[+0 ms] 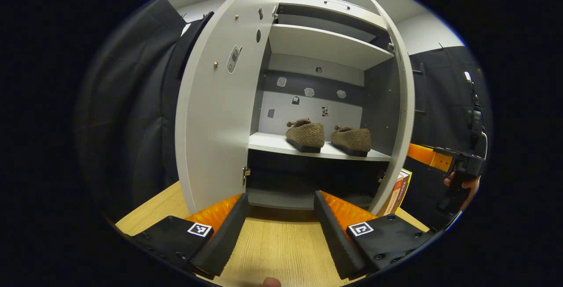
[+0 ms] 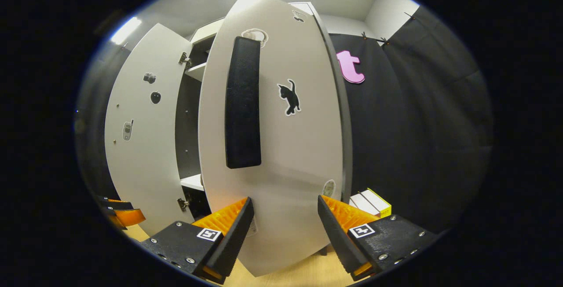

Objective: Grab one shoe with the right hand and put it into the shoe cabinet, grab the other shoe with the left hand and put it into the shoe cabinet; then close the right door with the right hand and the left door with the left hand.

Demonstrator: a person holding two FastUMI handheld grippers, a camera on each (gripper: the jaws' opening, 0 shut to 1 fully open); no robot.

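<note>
Two brown fuzzy shoes, one (image 1: 305, 135) beside the other (image 1: 352, 139), stand side by side on the middle shelf (image 1: 268, 142) of the white shoe cabinet. Both doors stand open: the left door (image 1: 215, 115) swings towards me, and the right door (image 1: 402, 115) shows edge-on. My left gripper (image 1: 279, 234) is open over the wooden table, short of the cabinet, holding nothing. My right gripper (image 2: 286, 234) is open, close against the outer face of the right door (image 2: 281, 155), below its black handle pad (image 2: 243, 102). Whether it touches the door I cannot tell. The right gripper (image 1: 457, 163) also appears beyond the right door.
The cabinet stands on a wooden table (image 1: 272, 252). Books (image 2: 371, 203) lean beside its right side, close to the right door's foot. The left door (image 2: 140, 137) and the left gripper (image 2: 121, 214) sit at the left of the right gripper view. Black cloth walls surround the booth.
</note>
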